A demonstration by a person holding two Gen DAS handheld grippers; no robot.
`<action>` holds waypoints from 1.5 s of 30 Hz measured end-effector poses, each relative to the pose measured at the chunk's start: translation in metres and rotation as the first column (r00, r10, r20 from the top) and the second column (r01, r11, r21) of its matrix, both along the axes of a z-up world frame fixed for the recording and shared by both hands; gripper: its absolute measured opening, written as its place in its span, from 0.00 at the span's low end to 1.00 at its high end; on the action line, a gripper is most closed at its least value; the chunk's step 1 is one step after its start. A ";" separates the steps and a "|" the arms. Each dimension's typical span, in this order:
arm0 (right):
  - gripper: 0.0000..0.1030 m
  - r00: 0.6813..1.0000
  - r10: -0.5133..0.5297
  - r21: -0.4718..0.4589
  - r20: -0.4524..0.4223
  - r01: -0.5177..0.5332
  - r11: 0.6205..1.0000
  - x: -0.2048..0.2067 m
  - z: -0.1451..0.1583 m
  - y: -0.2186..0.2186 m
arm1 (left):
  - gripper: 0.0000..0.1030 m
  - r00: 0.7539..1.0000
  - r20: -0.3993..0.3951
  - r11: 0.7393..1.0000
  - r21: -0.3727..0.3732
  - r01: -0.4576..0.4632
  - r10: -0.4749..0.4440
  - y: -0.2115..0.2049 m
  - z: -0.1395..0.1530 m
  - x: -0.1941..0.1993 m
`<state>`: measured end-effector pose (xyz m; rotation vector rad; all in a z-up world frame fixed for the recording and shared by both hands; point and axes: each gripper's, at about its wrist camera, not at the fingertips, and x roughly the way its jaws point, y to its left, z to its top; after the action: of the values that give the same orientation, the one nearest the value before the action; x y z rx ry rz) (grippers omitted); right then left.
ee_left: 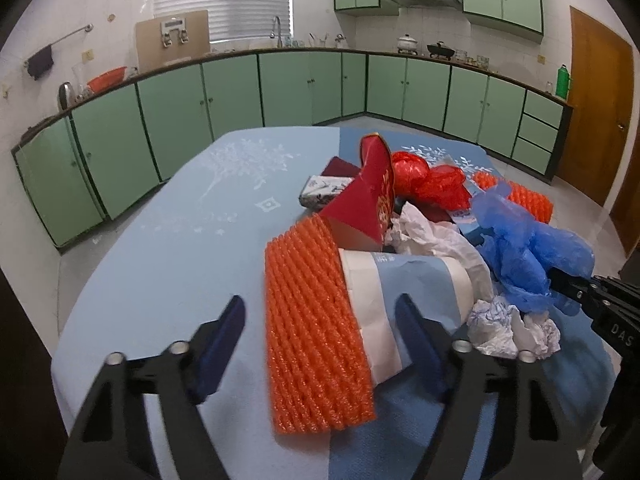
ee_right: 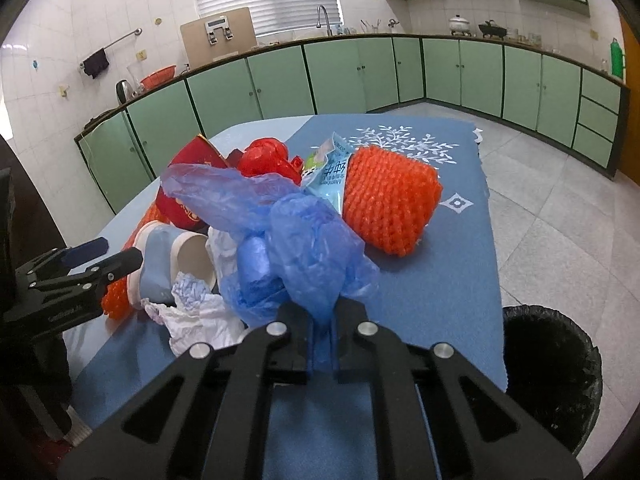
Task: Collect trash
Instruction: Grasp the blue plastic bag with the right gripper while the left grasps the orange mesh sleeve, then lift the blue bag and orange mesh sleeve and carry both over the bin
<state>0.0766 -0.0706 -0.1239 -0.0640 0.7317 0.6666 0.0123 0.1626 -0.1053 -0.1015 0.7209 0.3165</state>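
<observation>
A pile of trash lies on the blue table. My left gripper is open, its jaws on either side of an orange foam net and a white and blue paper cup lying on its side. My right gripper is shut on a crumpled blue plastic bag, which also shows in the left wrist view. A second orange foam net, a red box, red plastic wrap and crumpled white paper lie in the pile.
A black-lined trash bin stands on the floor at the table's right edge. A light blue snack packet lies behind the blue bag. Green kitchen cabinets run along the far walls.
</observation>
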 end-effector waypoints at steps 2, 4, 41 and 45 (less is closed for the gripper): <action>0.05 1.000 0.000 0.002 0.001 0.000 1.000 -0.001 0.001 0.001 | 0.56 1.000 -0.019 1.000 -0.017 0.006 -0.006 0.003 -0.005 0.002; 0.05 1.000 0.002 -0.001 0.009 -0.002 1.000 -0.001 0.001 0.002 | 0.51 1.000 -0.026 0.999 -0.032 0.008 -0.008 0.004 -0.007 0.003; 0.05 0.986 -0.044 0.142 0.162 0.021 0.990 -0.018 0.083 -0.023 | 0.11 0.973 0.221 0.996 -0.031 0.081 -0.072 -0.013 0.087 -0.022; 0.05 0.981 -0.067 0.173 0.184 0.035 0.984 -0.023 0.097 -0.035 | 0.11 0.959 0.251 0.989 -0.024 0.145 -0.134 -0.032 0.098 -0.016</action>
<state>0.0539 -0.1057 -0.0271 0.0466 0.4900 0.6614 -0.0039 0.1306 -0.0076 -0.1267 0.4827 0.1497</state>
